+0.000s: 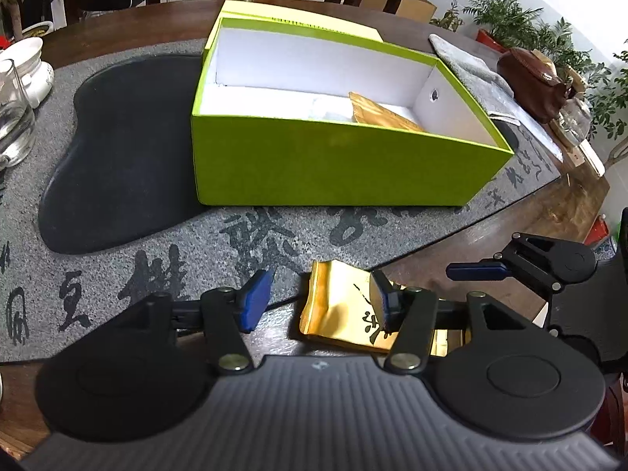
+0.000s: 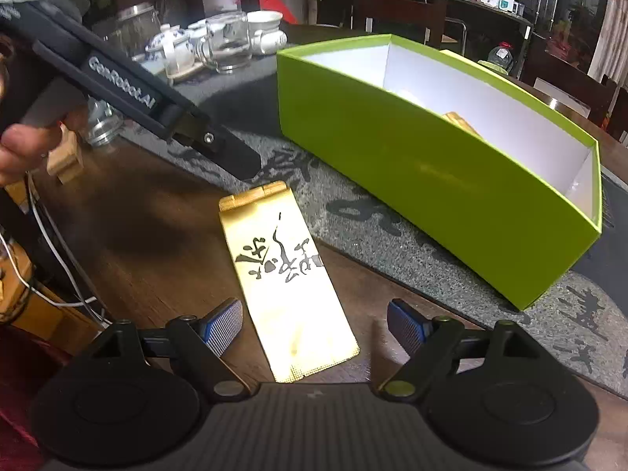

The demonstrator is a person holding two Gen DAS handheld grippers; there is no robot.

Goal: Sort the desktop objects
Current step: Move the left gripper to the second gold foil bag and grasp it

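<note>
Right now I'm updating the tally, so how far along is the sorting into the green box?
Done: one gold packet lies inside the green box. In hand: nothing gripped; the left gripper and right gripper both stand open around another gold packet lying on the table. Left: gripping and boxing it.

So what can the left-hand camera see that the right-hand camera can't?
Only the left view shows the dark slab on the grey mat, a grey cloth and a brown pouch beyond the green box.

Only the right view shows the teapot, a glass mug, a person's hand and the gold packet's full printed face.

Both show the green box with something gold inside, and the gold packet lying on the table.
</note>
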